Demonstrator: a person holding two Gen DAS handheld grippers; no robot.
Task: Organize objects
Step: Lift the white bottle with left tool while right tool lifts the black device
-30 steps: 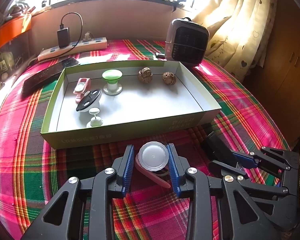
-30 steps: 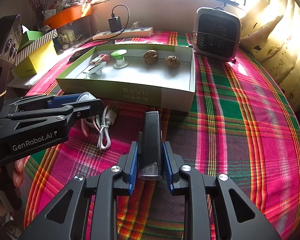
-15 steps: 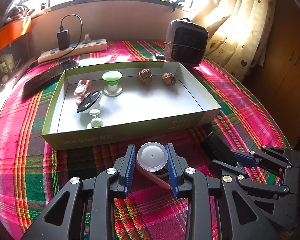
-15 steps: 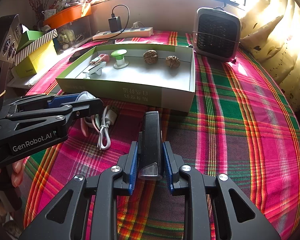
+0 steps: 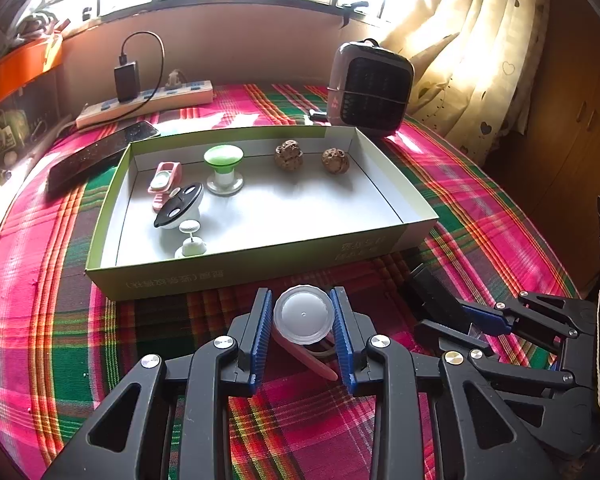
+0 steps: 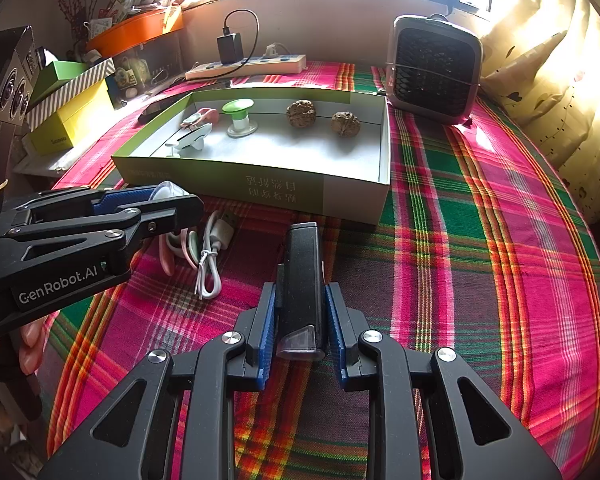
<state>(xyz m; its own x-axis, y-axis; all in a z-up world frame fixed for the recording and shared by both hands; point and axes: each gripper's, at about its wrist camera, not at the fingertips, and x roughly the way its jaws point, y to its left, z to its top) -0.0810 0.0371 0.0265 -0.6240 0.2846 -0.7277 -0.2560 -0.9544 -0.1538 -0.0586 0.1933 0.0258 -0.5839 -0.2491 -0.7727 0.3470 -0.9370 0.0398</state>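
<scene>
Several small items already in the box (image 5: pixel 260 268) beyond both fingers. Left gripper (image 5: pixel 303 332) clamped on a round cap (image 5: pixel 303 314); right gripper (image 6: pixel 300 320) clamped on a black stick (image 6: pixel 302 276). White cable (image 6: pixel 212 256) left on the surface.

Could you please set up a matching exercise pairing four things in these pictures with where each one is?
Things:
1. round translucent cap
2. black bar-shaped device
3. two walnuts
4. white cable

Places:
A. loose on the plaid cloth, between the two grippers
B. inside the green box, toward its far wall
C. between the pads of the left gripper
D. clamped in the right gripper

Pairs: 1-C, 2-D, 3-B, 4-A
</scene>
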